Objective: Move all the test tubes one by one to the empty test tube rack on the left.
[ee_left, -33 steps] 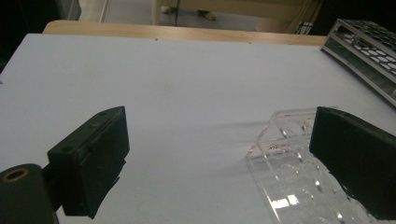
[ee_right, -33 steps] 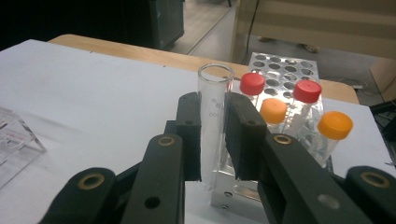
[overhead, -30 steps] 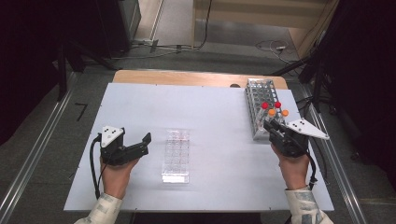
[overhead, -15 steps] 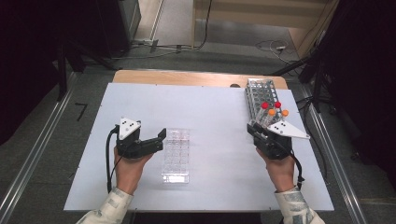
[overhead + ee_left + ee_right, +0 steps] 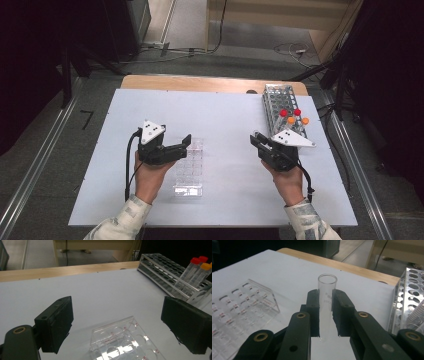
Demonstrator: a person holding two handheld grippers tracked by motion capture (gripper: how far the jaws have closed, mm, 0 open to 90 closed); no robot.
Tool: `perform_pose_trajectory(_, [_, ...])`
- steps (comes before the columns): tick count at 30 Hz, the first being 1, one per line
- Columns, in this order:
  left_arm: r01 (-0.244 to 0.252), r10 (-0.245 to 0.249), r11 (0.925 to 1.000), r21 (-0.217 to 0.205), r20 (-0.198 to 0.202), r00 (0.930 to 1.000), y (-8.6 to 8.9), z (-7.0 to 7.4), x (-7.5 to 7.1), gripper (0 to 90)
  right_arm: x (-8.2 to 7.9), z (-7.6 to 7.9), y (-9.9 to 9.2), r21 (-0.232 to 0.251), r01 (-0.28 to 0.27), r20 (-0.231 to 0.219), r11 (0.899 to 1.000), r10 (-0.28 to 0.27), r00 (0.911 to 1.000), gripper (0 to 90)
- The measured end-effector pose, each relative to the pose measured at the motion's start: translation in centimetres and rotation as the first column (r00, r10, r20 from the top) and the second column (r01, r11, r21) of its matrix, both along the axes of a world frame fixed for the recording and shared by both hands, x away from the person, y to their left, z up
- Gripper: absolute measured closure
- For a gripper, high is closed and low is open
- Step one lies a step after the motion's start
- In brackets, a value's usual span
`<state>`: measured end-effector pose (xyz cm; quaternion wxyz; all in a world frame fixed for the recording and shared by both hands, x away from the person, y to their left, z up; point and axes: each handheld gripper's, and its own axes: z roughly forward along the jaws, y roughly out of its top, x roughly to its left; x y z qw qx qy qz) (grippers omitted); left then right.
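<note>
Since the earlier frames both hands had moved inward across the desk (image 5: pixel 220 115), the left towards the clear rack, the right away from the metal rack; the left claw's jaws had just been closing slightly, nothing between them.

High view. White desk, wooden edge at the far side. Clear plastic rack (image 5: pixel 190 167) lying near centre, empty. Metal tube rack (image 5: pixel 280 102) at the far right, with red-capped tubes (image 5: pixel 290 113) and orange-capped tubes (image 5: pixel 298 120) at its near end. Left claw (image 5: pixel 186 143) just beside the clear rack's left far corner, jaws wide, pointing right; left hand (image 5: pixel 149 175) gripping from below, cable trailing at its left. Right claw (image 5: pixel 256 140) between the two racks, well apart from the clear rack, pointing to the far left; right hand (image 5: pixel 287 181) under it.

Left gripper view. Jaws standing wide, empty. Clear rack (image 5: pixel 123 340) low between them, not touched. Metal rack (image 5: pixel 165 272) with capped tubes beyond the right jaw. Open desk surface ahead.

Right gripper view. Right claw (image 5: pixel 326 306) clamped on an open glass tube (image 5: pixel 327 290), upright, uncapped, its mouth above the jaw tips. Clear rack (image 5: pixel 239 307) at left, metal rack (image 5: pixel 409 297) at right; nothing between tube and clear rack.
</note>
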<state>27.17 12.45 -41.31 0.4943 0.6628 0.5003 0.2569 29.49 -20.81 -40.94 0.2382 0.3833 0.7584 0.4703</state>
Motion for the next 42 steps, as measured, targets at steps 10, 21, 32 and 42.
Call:
perform_pose_trajectory(10, [0.060,-0.060,0.9981,0.010,0.001,0.9982,-1.8,0.1,0.2,12.2,0.1,-0.3,1.3,-0.016,-0.031,-0.005,0.999,0.031,0.9995,73.4])
perform_pose_trajectory(21, [0.079,-0.079,0.9969,-0.002,0.017,0.9967,-2.2,0.8,0.3,13.9,0.2,-0.2,3.2,-0.018,-0.061,-0.003,0.998,0.061,0.9982,73.4])
perform_pose_trajectory(32, [0.097,-0.097,0.9952,-0.011,0.022,0.9951,-2.5,1.3,0.3,16.1,0.1,-0.1,4.8,-0.012,-0.094,0.001,0.996,0.094,0.9956,73.4])
perform_pose_trajectory(42, [0.178,-0.177,0.9840,-0.015,0.014,0.9840,-3.4,1.8,0.2,23.5,0.0,-0.1,6.4,-0.014,-0.125,0.002,0.992,0.125,0.9922,73.4])
